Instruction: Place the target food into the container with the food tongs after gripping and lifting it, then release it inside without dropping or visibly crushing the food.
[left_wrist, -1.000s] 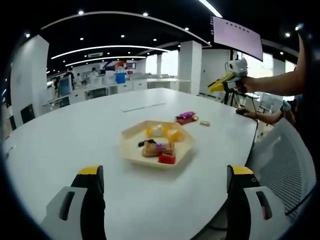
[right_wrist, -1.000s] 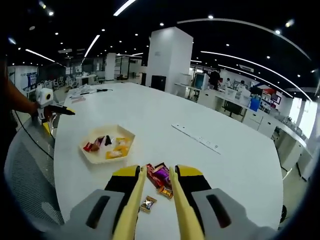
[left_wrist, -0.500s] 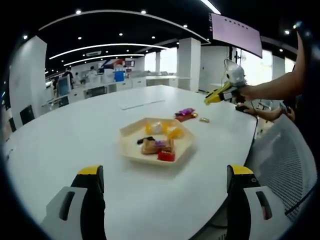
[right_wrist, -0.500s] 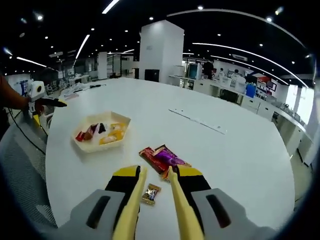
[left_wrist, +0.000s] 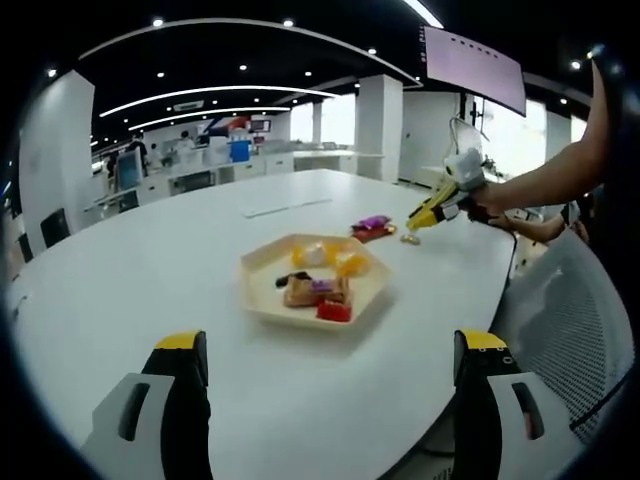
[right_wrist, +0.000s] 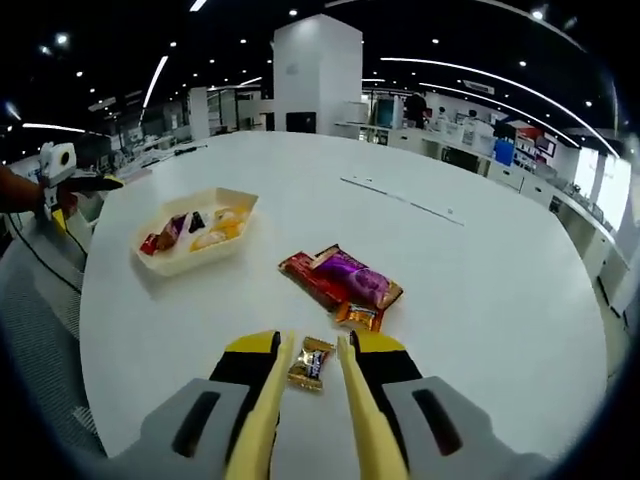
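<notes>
Candy (right_wrist: 311, 364): lies on the table (right_wrist: 480, 270), between the tips of the tongs, not yet gripped.
Right gripper (right_wrist: 312, 350): fingers narrowly parted around the candy.
Left gripper (left_wrist: 330, 350): fingers wide apart, empty.
Tray (right_wrist: 190, 232): well apart from the candy.
Risk: slick wrapper could slip mid-carry; squeezing hard may crush it.

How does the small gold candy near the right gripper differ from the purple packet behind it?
The gold candy is much smaller than the purple packet. The candy lies alone on the table, framed by the right gripper fingers; the packet rests on other wrappers. Both are wrapped and outside the tray.
</notes>
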